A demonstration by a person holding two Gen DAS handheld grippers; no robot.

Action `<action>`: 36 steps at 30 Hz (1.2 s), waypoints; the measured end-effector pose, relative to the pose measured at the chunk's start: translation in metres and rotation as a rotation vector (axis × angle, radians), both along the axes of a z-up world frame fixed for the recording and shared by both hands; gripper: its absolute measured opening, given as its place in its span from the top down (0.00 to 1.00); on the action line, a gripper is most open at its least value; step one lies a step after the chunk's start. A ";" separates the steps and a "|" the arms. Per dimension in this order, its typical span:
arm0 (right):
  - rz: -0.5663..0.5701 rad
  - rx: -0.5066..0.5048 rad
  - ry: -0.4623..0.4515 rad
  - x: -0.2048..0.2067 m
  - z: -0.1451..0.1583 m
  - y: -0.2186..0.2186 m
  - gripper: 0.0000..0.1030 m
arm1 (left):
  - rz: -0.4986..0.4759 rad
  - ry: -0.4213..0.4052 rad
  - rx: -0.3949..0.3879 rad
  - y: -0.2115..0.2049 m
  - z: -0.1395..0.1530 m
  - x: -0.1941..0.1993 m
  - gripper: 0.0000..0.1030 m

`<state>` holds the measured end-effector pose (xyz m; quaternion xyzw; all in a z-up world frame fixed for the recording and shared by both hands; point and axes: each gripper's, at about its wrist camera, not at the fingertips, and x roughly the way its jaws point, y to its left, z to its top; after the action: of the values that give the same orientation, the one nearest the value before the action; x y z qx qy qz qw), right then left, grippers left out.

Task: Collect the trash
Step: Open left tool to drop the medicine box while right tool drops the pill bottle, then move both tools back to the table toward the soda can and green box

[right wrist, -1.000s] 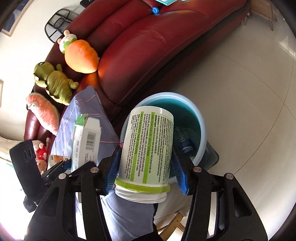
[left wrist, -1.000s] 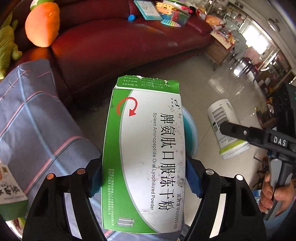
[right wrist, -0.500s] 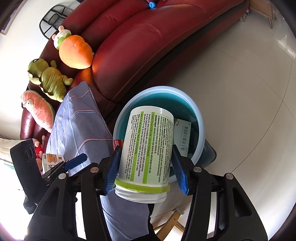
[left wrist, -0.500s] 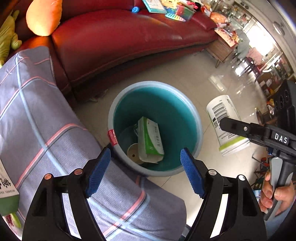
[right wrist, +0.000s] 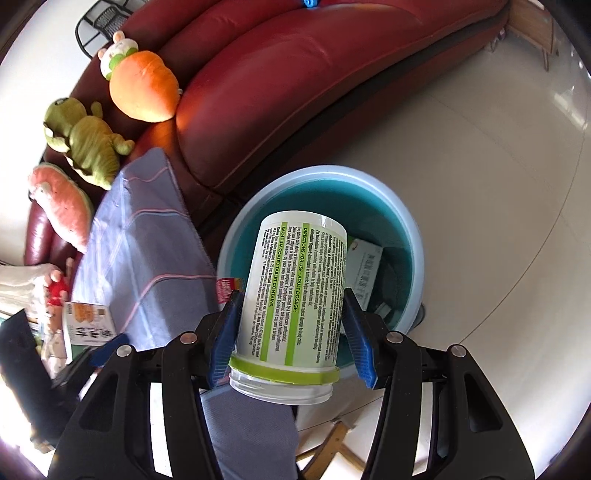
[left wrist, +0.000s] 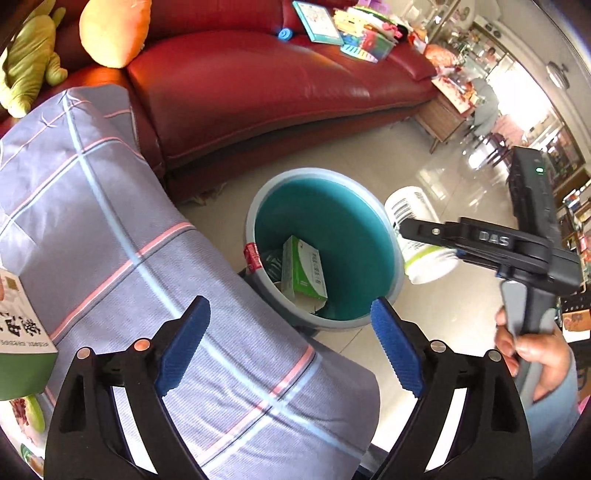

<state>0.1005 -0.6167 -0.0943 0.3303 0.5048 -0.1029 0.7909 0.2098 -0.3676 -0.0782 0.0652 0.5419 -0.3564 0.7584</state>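
Note:
A light blue bin [left wrist: 388,295] with a teal inside stands on the floor beside the red sofa. A green and white medicine box [left wrist: 303,269] lies inside it [right wrist: 364,269]. My left gripper [left wrist: 291,347] hangs over the cloth edge near the bin, its jaws opening, nothing between them. My right gripper [right wrist: 291,332] is shut on a white tablet jar [right wrist: 295,291] with green label stripes, held bottom away from me, above the bin's [right wrist: 413,236] near rim. The jar [left wrist: 417,229] and right gripper [left wrist: 406,229] also show at the right of the left wrist view.
A grey-blue checked cloth [left wrist: 110,240] covers a surface left of the bin. Another printed box [left wrist: 18,325] lies at its left edge. The red sofa [left wrist: 258,81] holds plush toys [right wrist: 144,88] and books [left wrist: 317,18]. Pale floor tiles [right wrist: 480,147] spread to the right.
The left gripper let go of the green and white box, which fell into the bin, and its jaws spread wider. The right gripper moved the jar over the bin.

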 end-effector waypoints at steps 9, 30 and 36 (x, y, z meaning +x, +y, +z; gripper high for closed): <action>-0.006 -0.022 0.023 -0.004 0.000 0.007 0.29 | 0.023 0.029 -0.006 0.013 -0.003 0.003 0.11; 0.138 -0.085 -0.003 -0.005 0.054 0.097 0.21 | 0.110 -0.027 -0.084 0.098 0.037 -0.019 0.08; 0.233 -0.115 -0.008 0.006 0.069 0.150 0.21 | 0.183 -0.054 -0.104 0.149 0.049 -0.022 0.05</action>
<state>0.1066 -0.4671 -0.0254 0.2240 0.5299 -0.0374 0.8171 0.1877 -0.2188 -0.0295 -0.0146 0.5058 -0.3116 0.8043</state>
